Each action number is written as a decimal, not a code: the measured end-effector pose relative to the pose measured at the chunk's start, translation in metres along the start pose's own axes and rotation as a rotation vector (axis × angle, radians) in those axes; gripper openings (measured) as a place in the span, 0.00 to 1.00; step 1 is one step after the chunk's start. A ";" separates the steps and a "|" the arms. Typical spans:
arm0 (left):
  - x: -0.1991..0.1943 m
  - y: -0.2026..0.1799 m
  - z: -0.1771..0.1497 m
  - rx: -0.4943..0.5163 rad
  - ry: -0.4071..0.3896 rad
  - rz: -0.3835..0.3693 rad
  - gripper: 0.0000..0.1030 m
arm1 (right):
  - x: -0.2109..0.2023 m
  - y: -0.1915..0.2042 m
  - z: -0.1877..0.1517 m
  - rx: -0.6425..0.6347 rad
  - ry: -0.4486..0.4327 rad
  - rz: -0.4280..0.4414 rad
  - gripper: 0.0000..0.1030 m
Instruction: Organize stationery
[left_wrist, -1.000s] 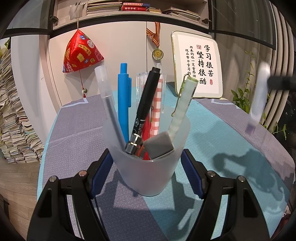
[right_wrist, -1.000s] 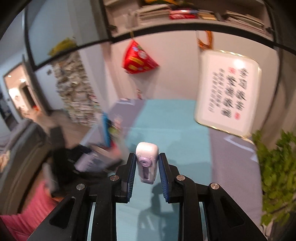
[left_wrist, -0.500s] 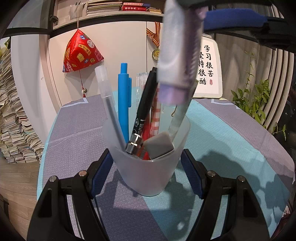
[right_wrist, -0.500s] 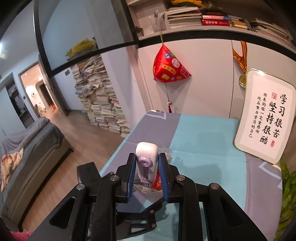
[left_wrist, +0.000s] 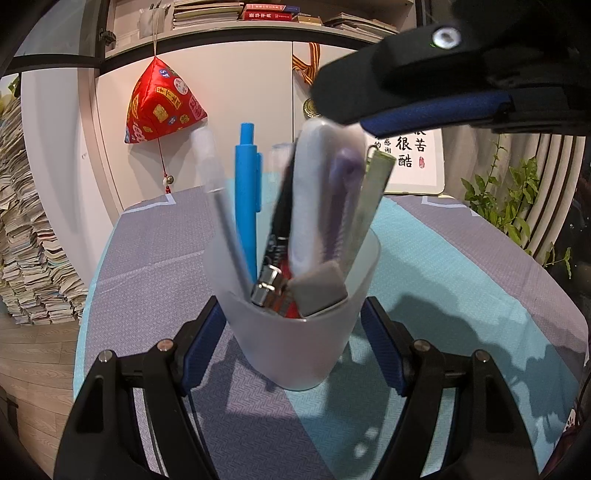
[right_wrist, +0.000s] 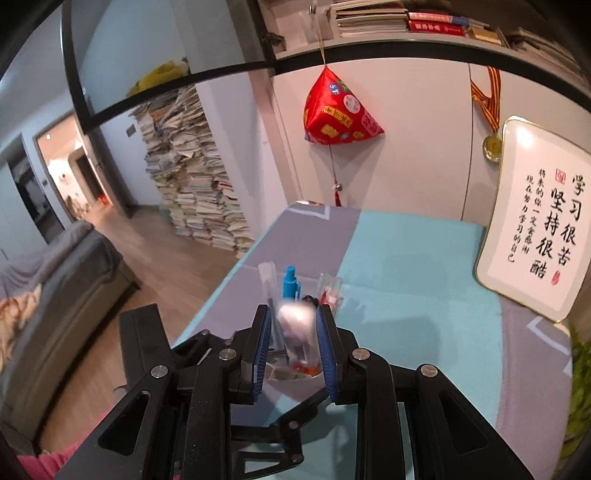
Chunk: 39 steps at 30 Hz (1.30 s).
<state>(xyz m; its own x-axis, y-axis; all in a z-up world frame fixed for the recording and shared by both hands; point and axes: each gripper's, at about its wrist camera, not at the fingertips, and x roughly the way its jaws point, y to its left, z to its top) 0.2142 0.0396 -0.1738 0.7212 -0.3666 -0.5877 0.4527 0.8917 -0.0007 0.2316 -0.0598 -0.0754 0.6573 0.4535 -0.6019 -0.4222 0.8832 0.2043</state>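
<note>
A frosted plastic cup (left_wrist: 295, 354) stands on the teal and grey tablecloth (left_wrist: 443, 258), and my left gripper (left_wrist: 290, 317) is shut on its sides. In it are a blue pen (left_wrist: 246, 192), a black marker (left_wrist: 277, 243), a grey eraser (left_wrist: 319, 291) and other pens. A white and purple correction tape (left_wrist: 317, 192) is blurred, its lower end inside the cup. My right gripper (right_wrist: 293, 332) hovers just above the cup. The correction tape (right_wrist: 297, 328) sits low between its blue pads, with a gap on the left, so the pads do not press on it.
A framed calligraphy board (right_wrist: 535, 229) leans at the table's back right, with a plant (left_wrist: 517, 206) beside it. A red ornament (left_wrist: 159, 107) hangs on the cabinet behind. The table's left edge drops to the floor, where stacked books (right_wrist: 199, 184) stand.
My right gripper came in from the right to above the cup. The correction tape has slid down out of its pads into the cup. My left gripper kept still.
</note>
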 end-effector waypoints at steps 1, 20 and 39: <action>0.000 0.000 0.000 0.000 0.001 0.000 0.72 | -0.002 -0.001 0.000 0.002 -0.004 0.002 0.25; -0.005 -0.003 -0.001 0.009 -0.020 0.009 0.72 | -0.064 -0.058 -0.067 0.126 -0.028 -0.080 0.28; -0.008 -0.014 0.015 -0.006 -0.090 0.070 0.71 | -0.076 -0.128 -0.122 0.323 0.009 -0.077 0.28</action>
<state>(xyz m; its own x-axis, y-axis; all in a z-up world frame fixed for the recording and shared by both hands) 0.2104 0.0259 -0.1568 0.7950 -0.3254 -0.5119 0.3966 0.9174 0.0327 0.1597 -0.2222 -0.1499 0.6730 0.3844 -0.6319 -0.1509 0.9078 0.3914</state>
